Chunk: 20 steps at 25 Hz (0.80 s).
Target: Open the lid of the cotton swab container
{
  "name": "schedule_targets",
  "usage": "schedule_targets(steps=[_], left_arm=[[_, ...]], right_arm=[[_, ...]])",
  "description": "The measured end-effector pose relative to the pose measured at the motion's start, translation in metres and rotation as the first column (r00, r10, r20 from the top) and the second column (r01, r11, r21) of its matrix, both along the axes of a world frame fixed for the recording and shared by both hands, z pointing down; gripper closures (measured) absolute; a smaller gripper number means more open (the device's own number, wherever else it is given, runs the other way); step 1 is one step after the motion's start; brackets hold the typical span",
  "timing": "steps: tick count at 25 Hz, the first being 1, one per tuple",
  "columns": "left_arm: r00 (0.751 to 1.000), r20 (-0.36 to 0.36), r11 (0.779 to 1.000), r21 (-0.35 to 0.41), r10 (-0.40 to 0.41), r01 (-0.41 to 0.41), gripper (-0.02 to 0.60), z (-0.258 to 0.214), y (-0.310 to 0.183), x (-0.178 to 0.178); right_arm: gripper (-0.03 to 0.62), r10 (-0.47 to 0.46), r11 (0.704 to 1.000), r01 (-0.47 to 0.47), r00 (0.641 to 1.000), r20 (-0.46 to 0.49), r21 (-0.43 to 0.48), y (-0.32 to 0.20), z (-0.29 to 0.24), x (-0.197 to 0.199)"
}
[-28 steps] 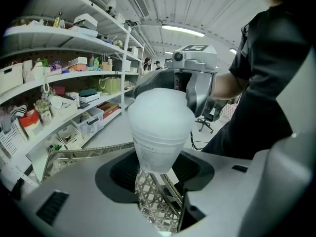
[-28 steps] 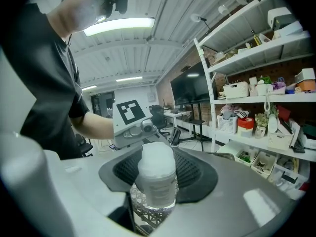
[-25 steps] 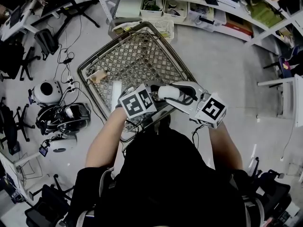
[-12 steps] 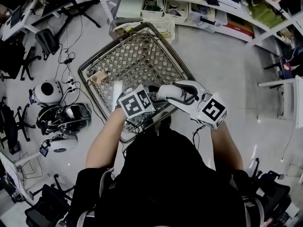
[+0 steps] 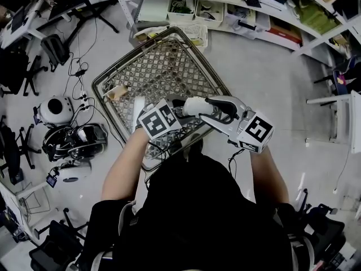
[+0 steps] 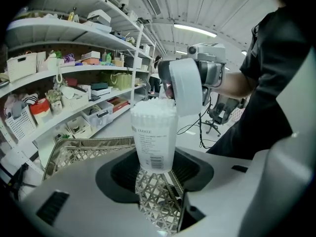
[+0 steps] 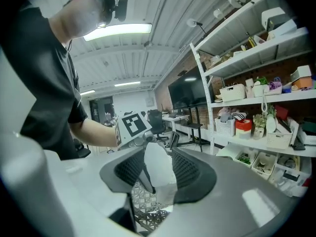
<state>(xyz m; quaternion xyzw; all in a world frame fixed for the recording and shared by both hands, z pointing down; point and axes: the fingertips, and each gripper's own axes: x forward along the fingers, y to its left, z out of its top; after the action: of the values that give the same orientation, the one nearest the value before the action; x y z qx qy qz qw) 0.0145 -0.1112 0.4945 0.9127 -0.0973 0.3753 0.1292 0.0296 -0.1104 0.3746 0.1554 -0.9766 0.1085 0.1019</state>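
Over the basket (image 5: 161, 66), left gripper (image 6: 157, 176) clamps the swab container (image 6: 154, 135); right gripper (image 7: 156, 177), jaws just tightened, pinches its lid (image 6: 187, 85).

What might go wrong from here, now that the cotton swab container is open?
The clear cylindrical cotton swab container in the left gripper stands uncapped; tipping it could spill swabs into the metal wire basket below.
The right gripper has just been closing its jaws on the white lid; a loose pinch might drop it.
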Motion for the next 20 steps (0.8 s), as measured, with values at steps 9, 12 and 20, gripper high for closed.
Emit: schedule_targets(steps=[9, 12, 20], left_arm=[[0.997, -0.016, 0.997, 0.024, -0.078, 0.079, 0.383, -0.006, -0.014, -0.009], [0.995, -0.024, 0.994, 0.029, -0.102, 0.102, 0.383, -0.006, -0.017, -0.011], [0.988, -0.042, 0.987, 0.05, -0.15, 0.152, 0.384, -0.014, -0.022, -0.014]], right_arm=[[0.453, -0.009, 1.0, 0.009, 1.0, 0.02, -0.002, 0.002, -0.004, -0.004], [0.45, -0.014, 1.0, 0.014, 1.0, 0.018, -0.003, 0.005, -0.003, -0.005], [0.441, -0.03, 0.999, 0.03, 0.999, 0.011, -0.014, 0.015, -0.002, -0.007]])
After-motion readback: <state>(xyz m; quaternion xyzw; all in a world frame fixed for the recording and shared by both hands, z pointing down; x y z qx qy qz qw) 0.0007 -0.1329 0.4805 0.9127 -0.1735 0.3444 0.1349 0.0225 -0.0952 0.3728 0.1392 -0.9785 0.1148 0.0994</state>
